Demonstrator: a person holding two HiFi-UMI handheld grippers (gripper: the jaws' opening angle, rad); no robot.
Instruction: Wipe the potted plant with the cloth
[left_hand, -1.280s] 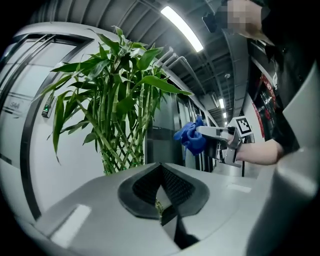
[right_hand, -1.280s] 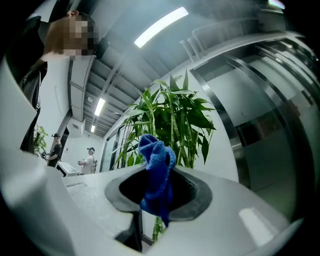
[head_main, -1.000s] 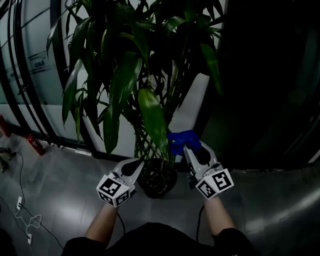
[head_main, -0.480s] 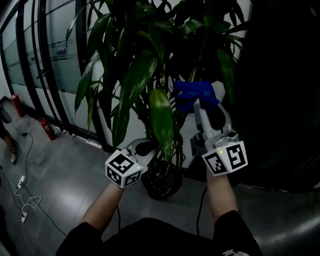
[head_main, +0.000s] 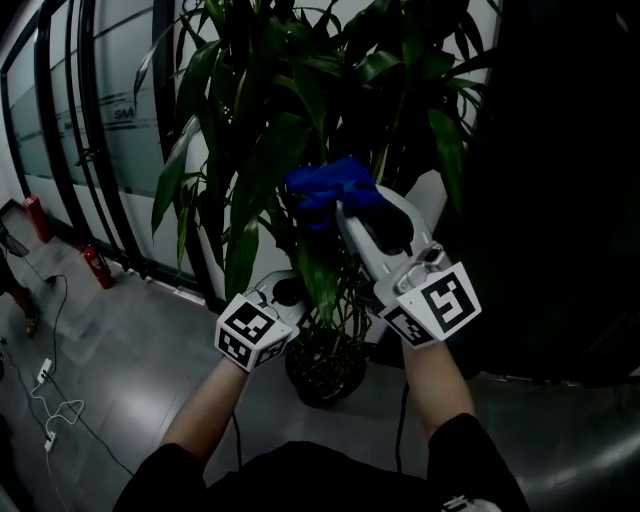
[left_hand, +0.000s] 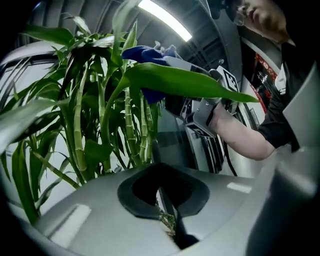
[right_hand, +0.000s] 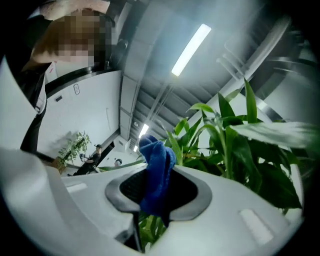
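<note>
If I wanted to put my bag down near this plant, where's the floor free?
Bare grey floor lies between the pot and the cables, and right of the pot. Among the leaves it is crowded, with the cloth in the right gripper.

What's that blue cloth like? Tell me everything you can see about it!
The blue cloth looks soft and fuzzy, like a towel. It is bunched up, not flat. The right gripper pinches it between shut jaws, with a lump poking out past the tips. It is up among leaves of the plant, seemingly resting on one long leaf.
</note>
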